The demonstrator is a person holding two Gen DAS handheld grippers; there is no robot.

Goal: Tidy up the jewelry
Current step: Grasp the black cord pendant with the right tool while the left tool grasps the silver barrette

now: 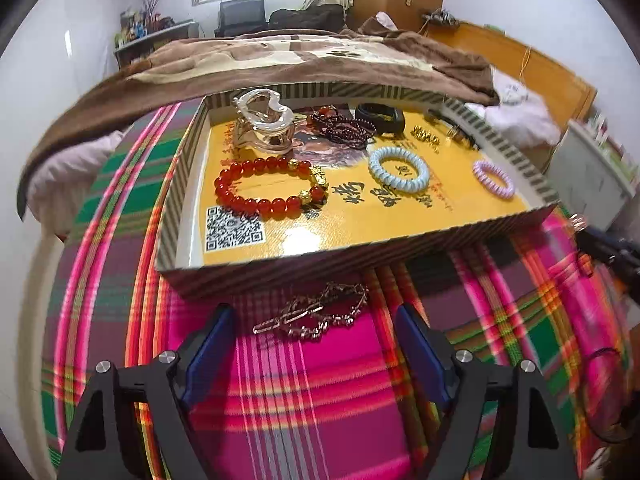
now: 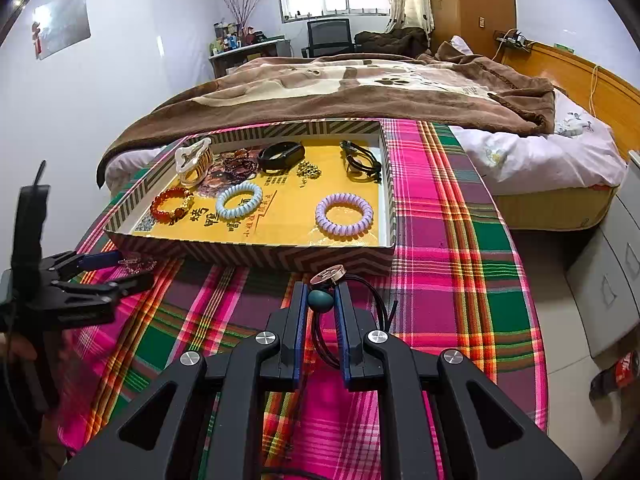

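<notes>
A shallow striped tray (image 1: 320, 258) with a yellow floor sits on the plaid cloth. It holds a red bead bracelet (image 1: 264, 184), a pale blue coil hair tie (image 1: 400, 168), a purple coil hair tie (image 2: 344, 215), a clear hair claw (image 1: 260, 116) and other pieces. Just in front of the tray a chain bracelet with dark beads (image 1: 336, 300) lies on the cloth. My left gripper (image 1: 315, 314) stands open around it without touching it. My right gripper (image 2: 321, 292) is shut on the teal bead (image 2: 320, 300) of a black cord necklace with a round metal pendant (image 2: 327, 274), near the tray's front wall (image 2: 256, 256).
The plaid cloth (image 2: 448, 240) covers the bed's near end. A brown blanket (image 2: 360, 84) lies behind the tray. A white drawer cabinet (image 2: 612, 272) stands at the right, past the cloth's edge. Dark bead strings (image 1: 344, 126), a black band (image 1: 378, 114) and gold bits (image 1: 426, 136) crowd the tray's back.
</notes>
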